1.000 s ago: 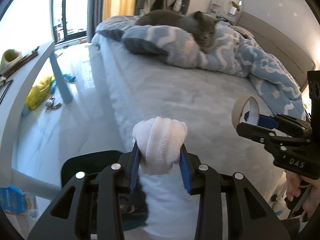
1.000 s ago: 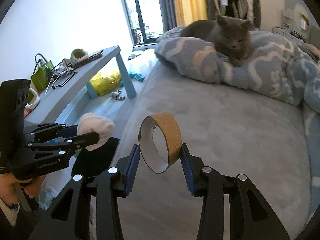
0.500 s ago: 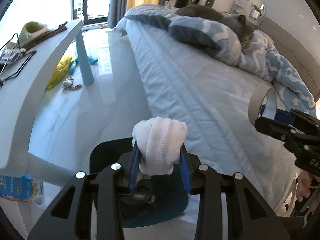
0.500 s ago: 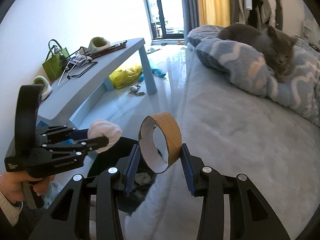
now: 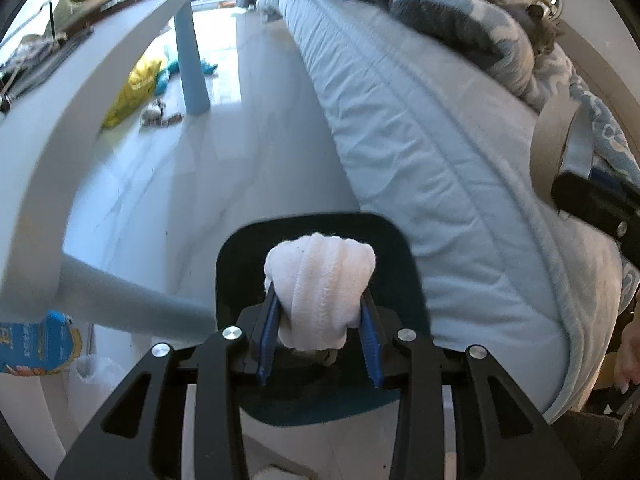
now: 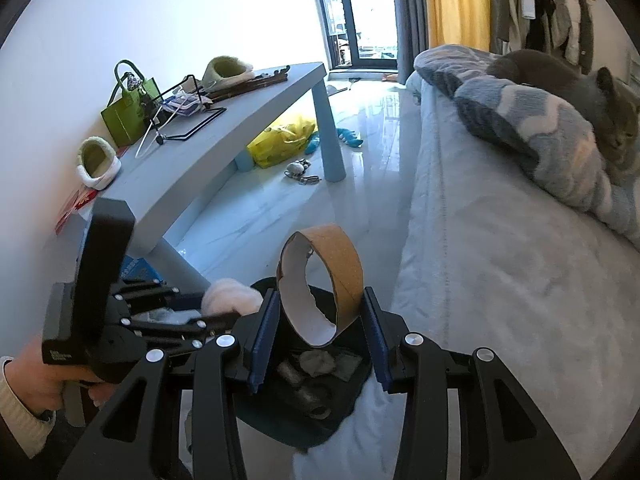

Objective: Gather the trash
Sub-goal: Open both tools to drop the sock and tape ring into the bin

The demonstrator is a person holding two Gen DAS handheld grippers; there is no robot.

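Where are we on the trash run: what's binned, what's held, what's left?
Done: the dark bin beside the bed already holds some scraps. In hand: the left tool grips a white tissue wad above the bin, and the right tool grips a cardboard ring over it. Left: drop both in.

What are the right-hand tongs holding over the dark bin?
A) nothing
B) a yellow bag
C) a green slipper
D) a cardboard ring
D: the right tongs clamp a brown cardboard ring between their blue pads, above the bin.
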